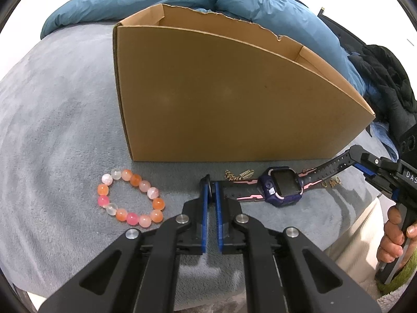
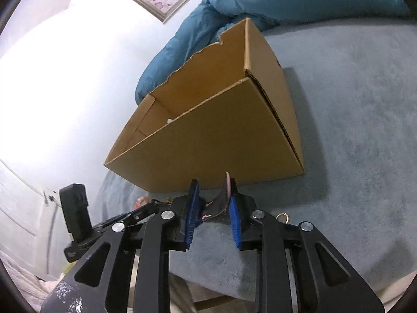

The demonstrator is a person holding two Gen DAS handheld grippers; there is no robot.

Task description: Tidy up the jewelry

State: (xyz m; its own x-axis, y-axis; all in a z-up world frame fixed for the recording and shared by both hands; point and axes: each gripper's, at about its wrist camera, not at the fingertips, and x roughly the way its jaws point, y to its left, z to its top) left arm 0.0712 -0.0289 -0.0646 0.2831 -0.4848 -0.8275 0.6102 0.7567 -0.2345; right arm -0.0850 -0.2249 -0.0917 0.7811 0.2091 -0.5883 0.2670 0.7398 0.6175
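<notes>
A purple smartwatch (image 1: 282,187) with a black-and-pink strap lies on the grey blanket in front of a cardboard box (image 1: 234,99). My left gripper (image 1: 211,186) is shut on the strap's buckle end. My right gripper (image 1: 353,155) holds the other strap end, which rises off the blanket. In the right wrist view the strap (image 2: 221,200) curls between the blue pads of the right gripper (image 2: 213,190). A bracelet of orange, pink and white beads (image 1: 130,198) lies to the left. Small gold pieces (image 1: 238,174) sit by the box, and a gold ring (image 2: 282,217) lies near the right gripper.
The box (image 2: 221,135) stands open at the top with a torn rim; something small and white (image 2: 169,120) shows inside. A blue duvet (image 1: 156,0) lies behind it, and a black garment (image 1: 385,78) to the right. A hand (image 1: 393,237) grips the right tool's handle.
</notes>
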